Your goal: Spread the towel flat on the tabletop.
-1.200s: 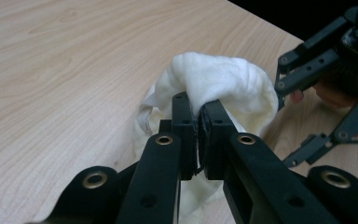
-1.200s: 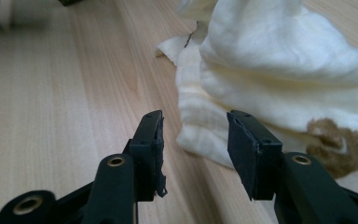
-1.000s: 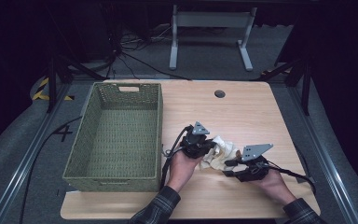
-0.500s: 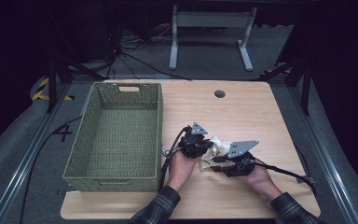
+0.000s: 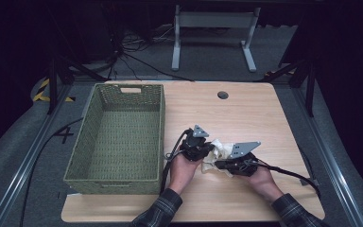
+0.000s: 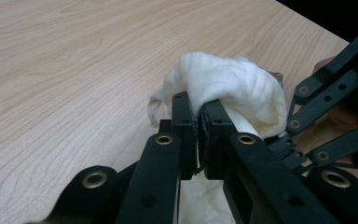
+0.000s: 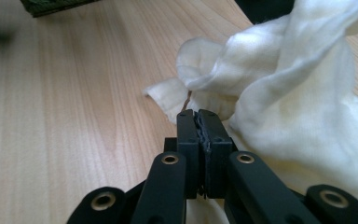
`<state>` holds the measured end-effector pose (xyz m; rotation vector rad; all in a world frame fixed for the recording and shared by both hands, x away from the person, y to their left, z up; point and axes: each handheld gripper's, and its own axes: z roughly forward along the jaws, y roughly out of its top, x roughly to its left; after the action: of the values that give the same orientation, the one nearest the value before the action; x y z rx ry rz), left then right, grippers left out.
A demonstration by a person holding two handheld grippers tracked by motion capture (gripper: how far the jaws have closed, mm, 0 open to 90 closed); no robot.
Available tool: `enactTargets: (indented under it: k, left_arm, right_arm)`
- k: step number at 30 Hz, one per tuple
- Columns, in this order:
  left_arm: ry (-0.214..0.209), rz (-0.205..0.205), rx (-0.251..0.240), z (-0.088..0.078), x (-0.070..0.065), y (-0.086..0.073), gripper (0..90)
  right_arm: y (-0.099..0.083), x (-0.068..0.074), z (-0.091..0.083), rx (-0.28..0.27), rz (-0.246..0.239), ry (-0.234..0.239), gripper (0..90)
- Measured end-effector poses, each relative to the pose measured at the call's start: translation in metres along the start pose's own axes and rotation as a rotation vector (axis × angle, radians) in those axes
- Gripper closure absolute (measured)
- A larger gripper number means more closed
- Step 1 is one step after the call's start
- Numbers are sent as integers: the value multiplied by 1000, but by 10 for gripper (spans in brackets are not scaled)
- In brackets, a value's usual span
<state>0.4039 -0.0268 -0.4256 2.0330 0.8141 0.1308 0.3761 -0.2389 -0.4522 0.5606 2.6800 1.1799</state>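
A crumpled white cloth lies on the wooden table between my two grippers. My left gripper is shut on a fold of it; in the left gripper view the jaws pinch the cloth, which bulges above them. My right gripper points left at the cloth's near edge. Its jaws have just been closing and now stand together, pinching a thin edge of the cloth at their tips. The right gripper's linkage shows just behind the cloth in the left gripper view.
A green woven basket stands empty on the left half of the table, close to my left hand; its corner shows in the right gripper view. A round cable hole sits near the table's far edge. Cables trail from both grippers.
My right hand has moved left towards the cloth and the left gripper, and its jaws have closed on the cloth's edge. The left gripper has kept still with the cloth in it.
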Motion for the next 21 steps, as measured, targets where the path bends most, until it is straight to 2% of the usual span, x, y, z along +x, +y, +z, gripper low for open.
enactTargets:
  k: [7,10,12,16,18,19,21]
  left_arm:
    - [17,-8,-14,-6,3,2,863]
    - [27,-16,-15,-8,4,2,863]
    - [35,-14,-17,-9,4,3,863]
    - [53,-11,-9,-9,2,6,863]
    - [57,-11,-10,-10,3,7,863]
    - [68,-12,-10,-10,3,8,863]
    - [73,-17,-8,-11,4,10,863]
  right_arm:
    - [4,-2,-30,-54,6,-10,881]
    - [-1,-9,-48,-95,36,-25,882]
    - [-4,-14,-58,-95,39,-52,883]
    - [-14,-31,-85,-135,85,-104,883]
    - [-16,-34,-88,-137,93,-115,883]
    - [-20,-42,-98,-137,100,-150,883]
    - [-23,-48,-106,-142,112,-174,884]
